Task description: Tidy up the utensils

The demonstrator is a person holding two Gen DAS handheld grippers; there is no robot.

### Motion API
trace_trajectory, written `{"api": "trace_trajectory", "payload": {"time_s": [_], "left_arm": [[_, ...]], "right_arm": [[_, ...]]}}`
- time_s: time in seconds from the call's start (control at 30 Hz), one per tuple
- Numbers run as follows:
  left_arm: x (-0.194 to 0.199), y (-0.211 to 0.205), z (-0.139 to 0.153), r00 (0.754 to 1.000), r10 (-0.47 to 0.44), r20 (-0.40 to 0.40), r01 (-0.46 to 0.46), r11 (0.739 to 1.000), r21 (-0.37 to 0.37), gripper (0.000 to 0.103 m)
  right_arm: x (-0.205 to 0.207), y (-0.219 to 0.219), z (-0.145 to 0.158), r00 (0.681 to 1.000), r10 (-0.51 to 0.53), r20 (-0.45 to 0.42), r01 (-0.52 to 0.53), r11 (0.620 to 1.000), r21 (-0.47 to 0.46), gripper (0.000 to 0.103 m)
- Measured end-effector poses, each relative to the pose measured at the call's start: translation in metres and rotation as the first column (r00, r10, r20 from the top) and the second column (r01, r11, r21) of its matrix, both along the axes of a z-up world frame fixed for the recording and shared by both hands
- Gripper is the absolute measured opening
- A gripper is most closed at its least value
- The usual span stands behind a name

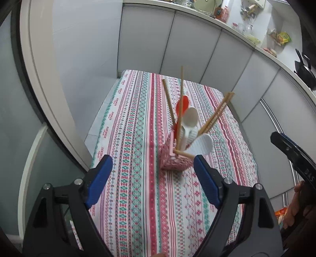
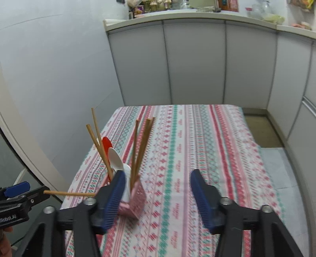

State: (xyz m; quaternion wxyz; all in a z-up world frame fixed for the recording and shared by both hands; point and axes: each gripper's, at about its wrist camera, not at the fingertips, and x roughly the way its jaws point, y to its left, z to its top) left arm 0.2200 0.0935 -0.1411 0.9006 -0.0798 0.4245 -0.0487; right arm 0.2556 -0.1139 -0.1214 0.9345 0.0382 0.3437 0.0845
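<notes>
Left gripper (image 1: 153, 179): blue-padded jaws stand wide apart with nothing between them, poised over the near part of the table (image 1: 138, 217); it also shows at the left edge of the right wrist view, beside the table's left edge.

Table: covered with a striped cloth (image 2: 197, 138) patterned in pink, red and teal.

Holder (image 1: 173, 161): a pink openwork container, standing on the cloth about mid-table, nearer the left edge in the right wrist view, apparently tilted; both views are blurred here.

Contents of the holder, left to right in the left wrist view: wooden chopsticks (image 1: 180, 106) fanned out and leaning in different directions; a red spoon (image 1: 182, 107) behind them; a white spoon (image 1: 190, 117), bowl upward; a white ribbed scoop (image 1: 202, 145) leaning right; two more chopsticks (image 1: 217, 114) slanting right. One chopstick (image 2: 69, 193) lies nearly level, sticking out leftward from the holder.

Right gripper (image 2: 158, 194): jaws apart and gripping nothing; the left finger (image 2: 115, 197) overlaps the holder in its own view, contact unclear.

Behind the table: grey cabinet doors (image 2: 193, 65) under a cluttered counter (image 2: 197, 14).
</notes>
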Motion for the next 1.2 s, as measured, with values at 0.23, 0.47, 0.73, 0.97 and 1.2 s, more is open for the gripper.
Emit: {"api": "trace_trajectory", "payload": {"time_s": [0.23,0.47,0.73,0.97,1.2], "left_arm": [[-0.031,-0.020,0.021,0.999,-0.012,0.045,0.010,0.998,0.060,0.098],[-0.065,-0.039,0.045,0.994,-0.033,0.100,0.023,0.995,0.101,0.101],[-0.100,-0.054,0.071,0.985,-0.071,0.156,0.053,0.992,0.118,0.102],[-0.121,-0.063,0.085,0.974,-0.093,0.205,0.062,0.986,0.154,0.102],[-0.129,-0.066,0.090,0.972,-0.084,0.219,0.049,0.986,0.161,0.102]], "right_arm": [[-0.041,-0.024,0.023,0.999,-0.040,0.004,0.040,0.999,0.015,0.084],[-0.075,-0.034,0.045,0.998,-0.069,0.001,0.069,0.997,0.018,0.095],[-0.112,-0.033,0.067,0.991,-0.134,0.005,0.134,0.988,-0.082,0.102],[-0.139,-0.038,0.084,0.986,-0.167,0.026,0.168,0.981,-0.093,0.102],[-0.149,-0.039,0.089,0.984,-0.172,0.035,0.175,0.981,-0.088,0.102]]}}
